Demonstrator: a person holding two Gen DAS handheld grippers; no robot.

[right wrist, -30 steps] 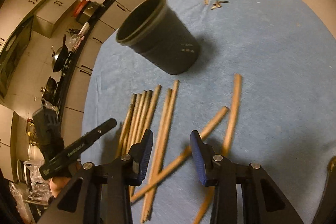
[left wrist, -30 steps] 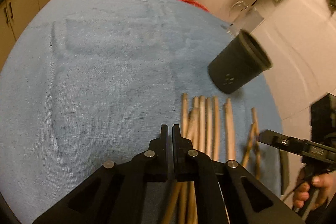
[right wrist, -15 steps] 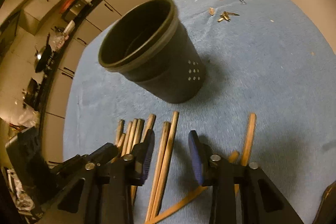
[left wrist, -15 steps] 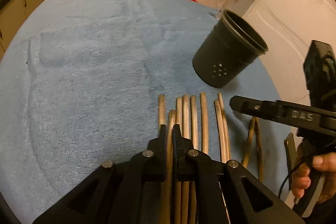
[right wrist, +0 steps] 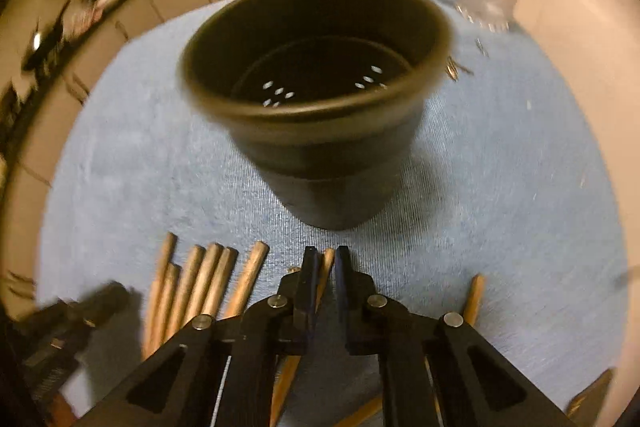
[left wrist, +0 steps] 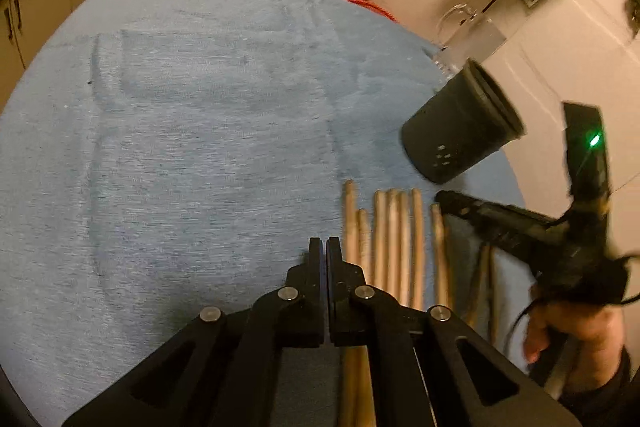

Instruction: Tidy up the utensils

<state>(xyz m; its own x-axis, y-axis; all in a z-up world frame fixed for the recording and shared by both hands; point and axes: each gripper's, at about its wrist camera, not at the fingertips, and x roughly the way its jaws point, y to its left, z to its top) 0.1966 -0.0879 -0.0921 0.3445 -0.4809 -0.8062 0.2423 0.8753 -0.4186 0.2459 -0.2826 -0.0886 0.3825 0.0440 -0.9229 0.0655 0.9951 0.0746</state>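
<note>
Your right gripper (right wrist: 323, 259) has just been closing, and its jaws now stand almost together with one chopstick (right wrist: 326, 263) showing in the narrow gap; whether the pads truly bite it cannot be told, since the view is blurred. Your left gripper (left wrist: 324, 247) is pressed fully together on nothing, resting just beside the row of chopsticks (left wrist: 396, 235) on the blue cloth (left wrist: 200, 147). The black holder (right wrist: 320, 99) stands upright and empty just beyond the stick tips. A few more sticks (right wrist: 474, 297) lie askew on the right. To do this step well, you should confirm a firm pinch near the stick's end before lifting, raise it clear of its neighbours, tip it upright, and lower it inside the rim without knocking the holder.
</note>
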